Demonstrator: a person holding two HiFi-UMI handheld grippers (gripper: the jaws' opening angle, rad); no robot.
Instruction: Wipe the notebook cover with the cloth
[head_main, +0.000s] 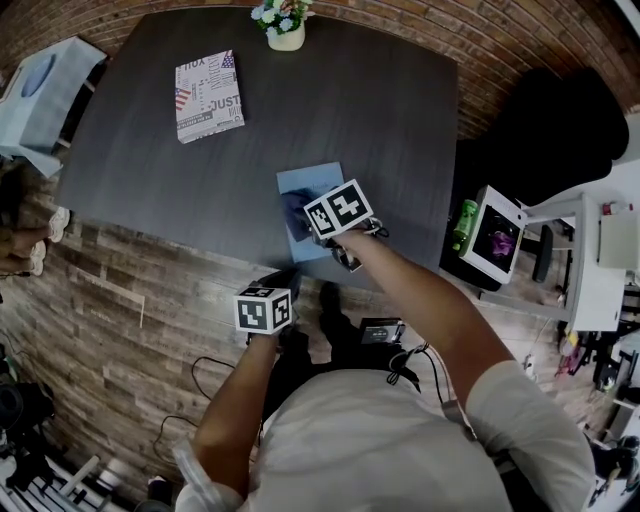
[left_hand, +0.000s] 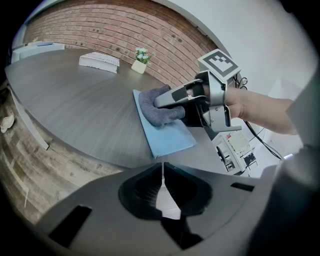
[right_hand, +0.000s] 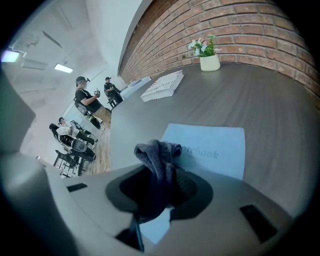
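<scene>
A light blue notebook (head_main: 316, 180) (left_hand: 167, 138) (right_hand: 215, 147) lies flat near the front edge of the dark table (head_main: 330, 100). My right gripper (head_main: 300, 212) (left_hand: 159, 106) (right_hand: 159, 192) is shut on a dark grey cloth (head_main: 294, 212) (left_hand: 157, 109) (right_hand: 156, 155), whose bunched end rests on the notebook's left part. My left gripper (head_main: 280, 278) (left_hand: 161, 172) hangs shut and empty off the table's front edge, left of the right arm, with its jaws pointed toward the notebook.
A patterned book (head_main: 208, 95) (left_hand: 99, 61) (right_hand: 162, 85) lies at the far left of the table. A small flower pot (head_main: 285, 28) (left_hand: 140, 62) (right_hand: 209, 56) stands at the far edge. A white box (head_main: 492, 235) sits off the table's right side. People (right_hand: 90, 102) stand in the room beyond.
</scene>
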